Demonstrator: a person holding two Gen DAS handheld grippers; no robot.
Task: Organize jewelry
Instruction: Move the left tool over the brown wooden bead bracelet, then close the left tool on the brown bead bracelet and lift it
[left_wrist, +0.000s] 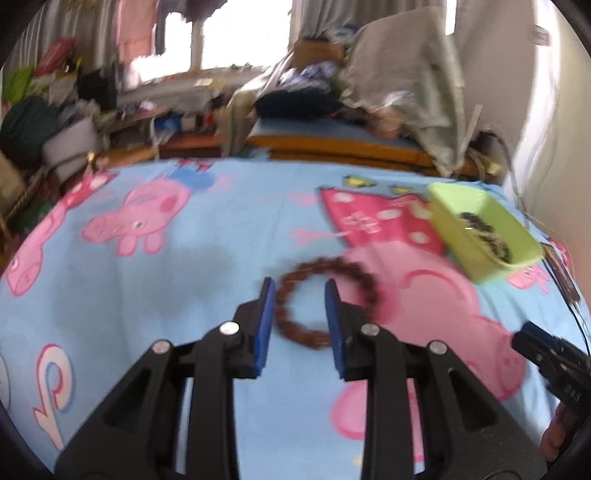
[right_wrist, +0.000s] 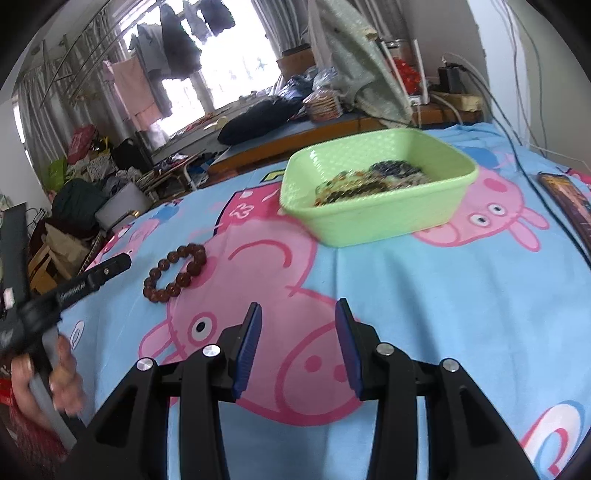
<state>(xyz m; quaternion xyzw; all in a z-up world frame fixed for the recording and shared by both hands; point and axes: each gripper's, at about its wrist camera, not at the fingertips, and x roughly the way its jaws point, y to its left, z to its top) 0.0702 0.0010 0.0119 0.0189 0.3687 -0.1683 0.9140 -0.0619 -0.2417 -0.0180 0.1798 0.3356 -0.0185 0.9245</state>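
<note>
Left wrist view shows the left gripper (left_wrist: 299, 288) with its blue pads (left_wrist: 266, 314) apart and nothing pressed between them; the jaws stand released above the sheet (left_wrist: 184, 295). A brown bead bracelet (left_wrist: 325, 302) lies flat on the sheet directly beyond the jaws, its ring visible in the gap between the two pads, with no clear contact; the picture is blurred, so a light touch cannot be ruled out. A green tray (left_wrist: 480, 229) sits to the right and farther back, well apart from the bracelet, and holds a dark heap of beads (left_wrist: 484, 236). The right gripper (left_wrist: 546, 354) enters at the lower right edge. Right wrist view shows the right gripper (right_wrist: 298, 310) with its pads parted and empty, released over the pink pig print of the sheet (right_wrist: 424, 314). The bracelet (right_wrist: 175, 271) lies to the left on the sheet, just beside the tip of the left gripper (right_wrist: 118, 264), which a hand (right_wrist: 48, 384) holds by its handle. The tray (right_wrist: 376, 218) stands ahead, near the far edge of the sheet, with mixed beads (right_wrist: 369, 181) inside. A dark flat object (right_wrist: 569, 203) lies at the right edge; what it is cannot be told.
</note>
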